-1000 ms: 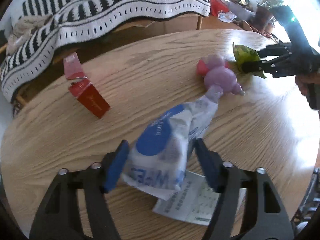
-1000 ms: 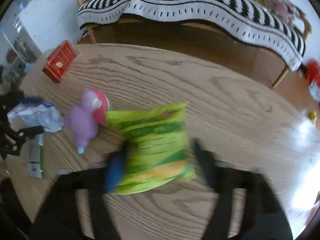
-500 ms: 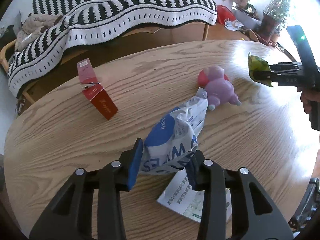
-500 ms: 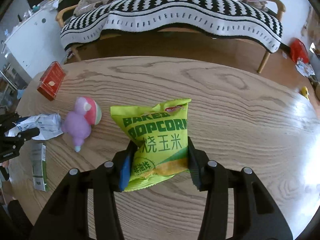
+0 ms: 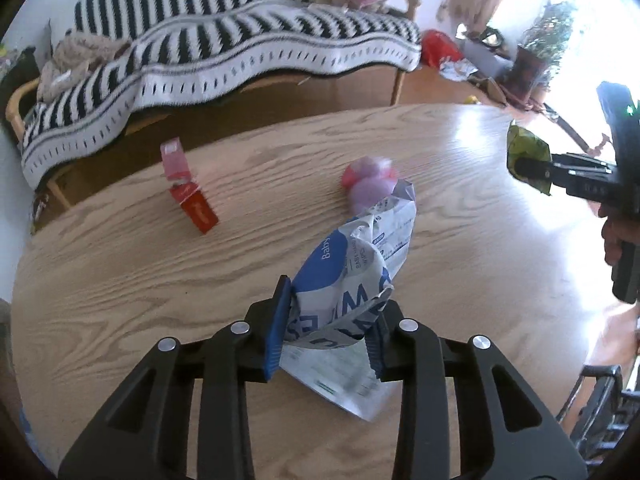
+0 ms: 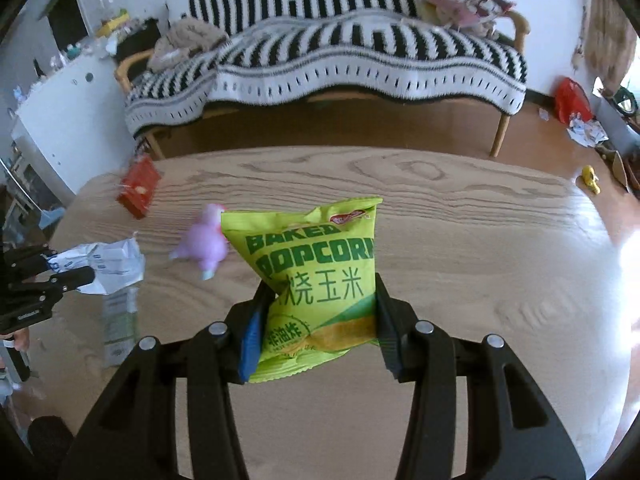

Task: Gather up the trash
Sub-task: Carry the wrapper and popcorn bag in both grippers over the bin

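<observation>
My left gripper [image 5: 328, 320] grips a crumpled blue-and-white baby wipes packet [image 5: 352, 272], its jaws still closing on it, lifted off the round wooden table [image 5: 120, 280]. A printed paper leaflet [image 5: 340, 384] lies on the table just below the packet. My right gripper [image 6: 316, 320] is shut on a lime-green baked popcorn bag [image 6: 316, 272], held above the table. In the right wrist view the left gripper [image 6: 60, 276] and its wipes packet [image 6: 108, 264] show at the left edge. The right gripper with its green bag [image 5: 524, 152] shows at the right of the left wrist view.
A purple and pink toy [image 5: 368, 184] and an open red box [image 5: 192, 204] sit on the table [image 6: 480, 260]. The leaflet [image 6: 118, 320] lies near the table's left edge. Behind stands a bench with a black-and-white striped blanket [image 6: 360, 52]. Litter lies on the floor at right [image 6: 584, 128].
My left gripper closed on the wipes packet and lifted it off the leaflet. My right gripper rose and swung right with the popcorn bag, away from the purple toy.
</observation>
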The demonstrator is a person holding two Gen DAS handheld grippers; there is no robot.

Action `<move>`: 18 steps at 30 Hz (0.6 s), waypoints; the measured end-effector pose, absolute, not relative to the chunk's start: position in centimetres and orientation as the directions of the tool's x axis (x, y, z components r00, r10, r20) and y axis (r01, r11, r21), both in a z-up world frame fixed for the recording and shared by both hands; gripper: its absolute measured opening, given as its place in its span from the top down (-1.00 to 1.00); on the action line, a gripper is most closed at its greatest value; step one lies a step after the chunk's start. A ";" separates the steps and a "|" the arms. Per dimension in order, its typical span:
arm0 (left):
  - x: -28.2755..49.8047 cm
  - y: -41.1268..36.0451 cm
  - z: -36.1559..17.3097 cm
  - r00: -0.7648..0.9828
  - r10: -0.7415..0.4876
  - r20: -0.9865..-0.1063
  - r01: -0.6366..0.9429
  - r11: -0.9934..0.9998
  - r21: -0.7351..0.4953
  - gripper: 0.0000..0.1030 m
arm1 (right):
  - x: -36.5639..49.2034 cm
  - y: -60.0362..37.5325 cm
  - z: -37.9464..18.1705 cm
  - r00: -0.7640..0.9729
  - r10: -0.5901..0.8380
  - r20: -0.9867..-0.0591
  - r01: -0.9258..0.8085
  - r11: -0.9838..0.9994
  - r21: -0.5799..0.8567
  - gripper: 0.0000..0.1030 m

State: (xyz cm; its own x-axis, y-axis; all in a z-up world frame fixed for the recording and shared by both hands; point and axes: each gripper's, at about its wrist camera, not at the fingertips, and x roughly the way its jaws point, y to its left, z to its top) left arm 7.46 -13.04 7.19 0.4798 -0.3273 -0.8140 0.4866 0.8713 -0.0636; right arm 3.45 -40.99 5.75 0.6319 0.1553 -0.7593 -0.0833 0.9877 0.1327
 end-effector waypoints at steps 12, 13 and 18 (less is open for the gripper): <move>-8.0 -18.1 10.1 0.411 -0.501 -0.762 0.597 0.779 -0.190 0.36 | -17.8 -40.0 11.3 0.757 0.140 -0.638 -0.045 0.986 0.162 0.08; -9.5 -18.8 9.6 0.392 -0.514 -0.763 0.609 0.767 -0.203 0.36 | -19.5 -40.1 11.0 0.758 0.127 -0.640 -0.032 0.987 0.159 0.08; -15.8 -22.6 6.6 0.302 -0.545 -0.782 0.674 0.703 -0.229 0.36 | -27.3 -41.8 6.9 0.727 0.075 -0.682 0.074 0.980 0.186 0.08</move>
State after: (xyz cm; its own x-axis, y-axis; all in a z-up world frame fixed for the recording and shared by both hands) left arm -15.81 -22.62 6.60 0.3021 -0.5449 -0.7822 0.6736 0.7026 -0.2293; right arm -27.34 -41.83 6.91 0.7272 0.0748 -0.6823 0.0740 0.9797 0.1862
